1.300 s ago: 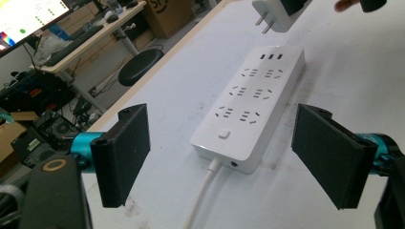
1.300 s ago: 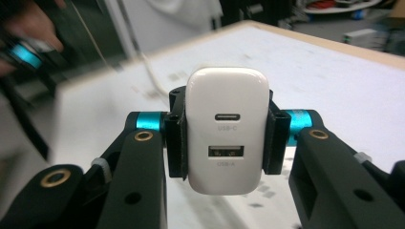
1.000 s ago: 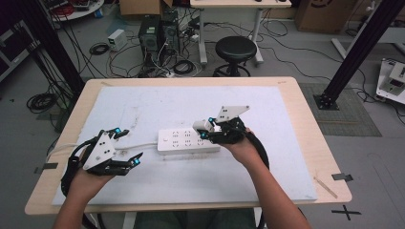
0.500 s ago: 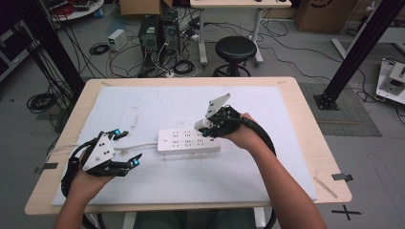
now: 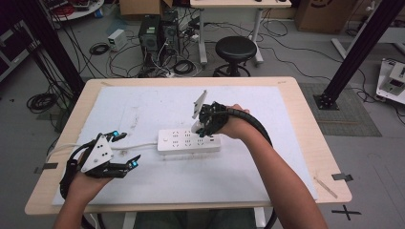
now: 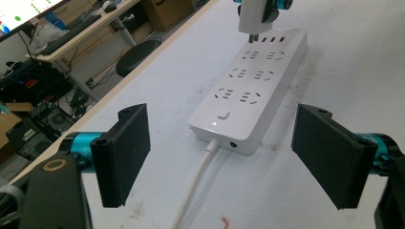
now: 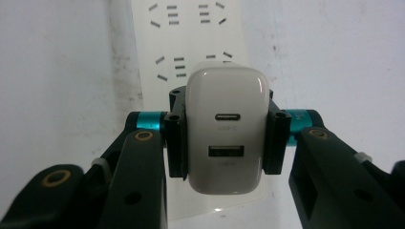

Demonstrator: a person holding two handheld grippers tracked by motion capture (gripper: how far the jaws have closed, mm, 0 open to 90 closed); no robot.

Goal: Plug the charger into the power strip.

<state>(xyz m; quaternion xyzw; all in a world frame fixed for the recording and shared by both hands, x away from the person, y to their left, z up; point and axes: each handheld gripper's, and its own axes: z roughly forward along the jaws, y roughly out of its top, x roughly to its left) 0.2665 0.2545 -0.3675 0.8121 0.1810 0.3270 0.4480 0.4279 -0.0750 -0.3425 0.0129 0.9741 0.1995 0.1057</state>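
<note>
White charger (image 7: 224, 129) clamped in right claw (image 7: 223, 138) over power strip (image 5: 189, 140); left claw (image 6: 229, 157) wide apart.

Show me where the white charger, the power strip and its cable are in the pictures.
white charger (image 7: 225, 129), right gripper view, its face with the two USB ports.
power strip (image 6: 248, 90), left gripper view, its top face between the sockets.
cable (image 6: 196, 183), left gripper view, the stretch just past the strip's near end.

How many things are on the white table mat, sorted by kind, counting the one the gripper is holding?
White plastic power strip: 1
White USB charger block, held in the right gripper: 1
Total: 2
</note>
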